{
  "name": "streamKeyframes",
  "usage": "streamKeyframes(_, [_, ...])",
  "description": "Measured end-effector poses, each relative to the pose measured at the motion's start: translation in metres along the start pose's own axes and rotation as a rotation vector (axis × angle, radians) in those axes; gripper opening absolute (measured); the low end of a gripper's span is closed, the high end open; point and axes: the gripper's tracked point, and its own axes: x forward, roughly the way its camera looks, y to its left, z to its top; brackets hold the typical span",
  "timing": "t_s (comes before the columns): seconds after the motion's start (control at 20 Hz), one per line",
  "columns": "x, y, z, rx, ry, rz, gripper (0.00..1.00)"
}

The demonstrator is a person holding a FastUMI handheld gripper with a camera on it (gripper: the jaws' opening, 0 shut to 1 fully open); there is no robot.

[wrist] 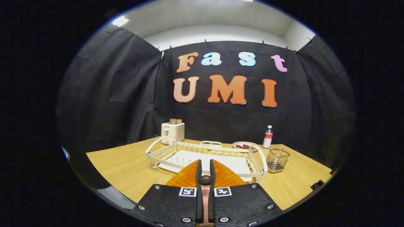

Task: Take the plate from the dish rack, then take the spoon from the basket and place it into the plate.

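My gripper [205, 162] is shut on a pink spoon [205, 193]. The spoon's handle runs back between the two fingers, and a dark round knob on it shows at their middle. Right under and ahead of the fingers an orange ribbed plate [184, 177] lies flat on the wooden table, in front of the white wire dish rack [164, 154]. The rack's slots hold nothing, and a white tray lies under it. Right of the rack stands the wire basket [277, 160]; I see nothing inside it.
A white toaster [172, 131] with bread in it stands behind the rack's left end. Behind the rack are a small white dish [210, 144], a plate of food [243, 146] and a bottle [268, 137]. Bare table [120, 164] lies left of the rack.
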Motion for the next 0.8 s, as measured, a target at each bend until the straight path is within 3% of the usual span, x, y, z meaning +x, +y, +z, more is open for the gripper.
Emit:
streamKeyframes(0.5, [0.004,0.008,-0.034,0.010,0.027,0.000,0.09])
streamKeyframes(0.7, [0.003,0.009,-0.053,0.004,0.100,-0.003,0.19])
streamKeyframes(0.8, [0.002,0.008,-0.056,0.022,0.124,-0.013,0.29])
